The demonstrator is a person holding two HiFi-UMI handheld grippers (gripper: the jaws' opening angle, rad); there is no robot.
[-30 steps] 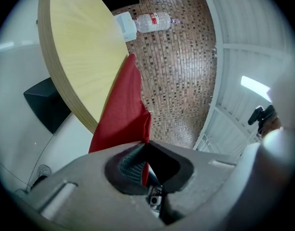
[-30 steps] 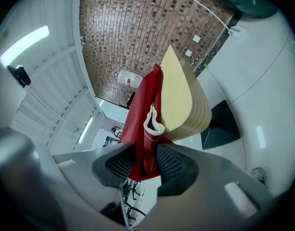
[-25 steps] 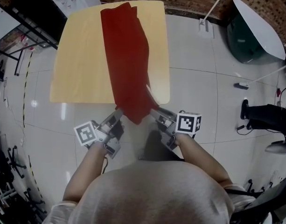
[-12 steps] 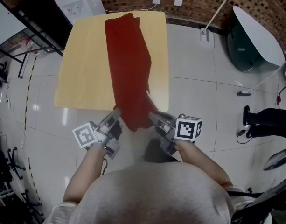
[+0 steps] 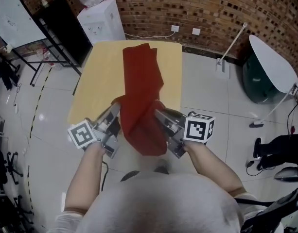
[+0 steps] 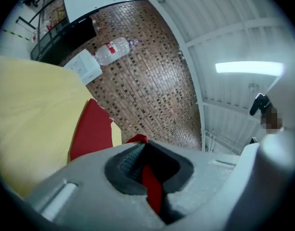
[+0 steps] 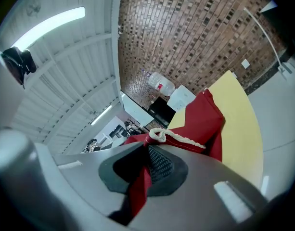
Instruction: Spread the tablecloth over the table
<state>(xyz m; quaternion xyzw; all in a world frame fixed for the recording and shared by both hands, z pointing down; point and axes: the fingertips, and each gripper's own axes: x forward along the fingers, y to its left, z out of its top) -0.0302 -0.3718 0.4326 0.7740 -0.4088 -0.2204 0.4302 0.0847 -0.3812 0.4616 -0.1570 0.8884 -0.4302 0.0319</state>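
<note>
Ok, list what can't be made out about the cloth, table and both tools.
- Head view: cloth folds cover the pinch points of the left tool and the right tool, whose jaws have just been closing on it.
- Head view: hanging cloth and tools hide part of the table's near edge.
- Head view: the table hides any overhang at its far edge.
- Gripper views: each tool's body blocks the cloth hanging below.
</note>
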